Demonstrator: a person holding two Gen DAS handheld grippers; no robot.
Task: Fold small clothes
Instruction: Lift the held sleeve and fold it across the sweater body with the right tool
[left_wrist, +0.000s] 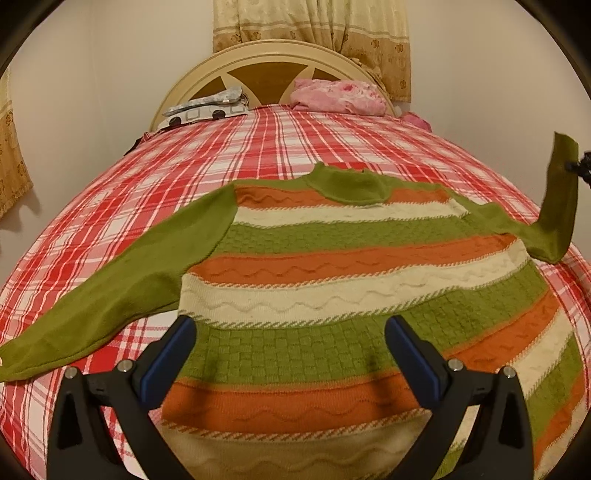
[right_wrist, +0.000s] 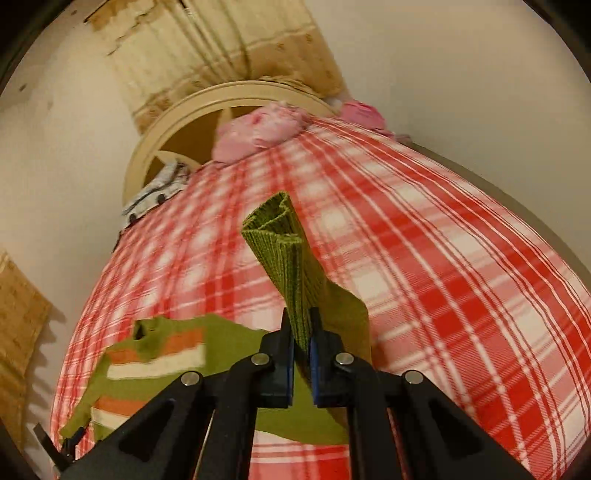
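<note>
A small knitted sweater (left_wrist: 332, 266) with green, orange and cream stripes lies flat on the red plaid bed (left_wrist: 221, 155). Its left green sleeve (left_wrist: 110, 295) is spread out on the bed. My left gripper (left_wrist: 291, 332) is open and empty just above the sweater's lower body. My right gripper (right_wrist: 301, 332) is shut on the ribbed cuff of the right green sleeve (right_wrist: 284, 251) and holds it lifted above the bed. The raised sleeve also shows at the right edge of the left wrist view (left_wrist: 557, 206). The sweater's body (right_wrist: 155, 354) lies at the lower left in the right wrist view.
A cream round headboard (left_wrist: 266, 62) stands at the far end with a beige curtain (left_wrist: 314, 26) behind it. A pink bundle of cloth (left_wrist: 336, 96) and a grey patterned pillow (left_wrist: 207, 107) lie at the head of the bed. White walls flank the bed.
</note>
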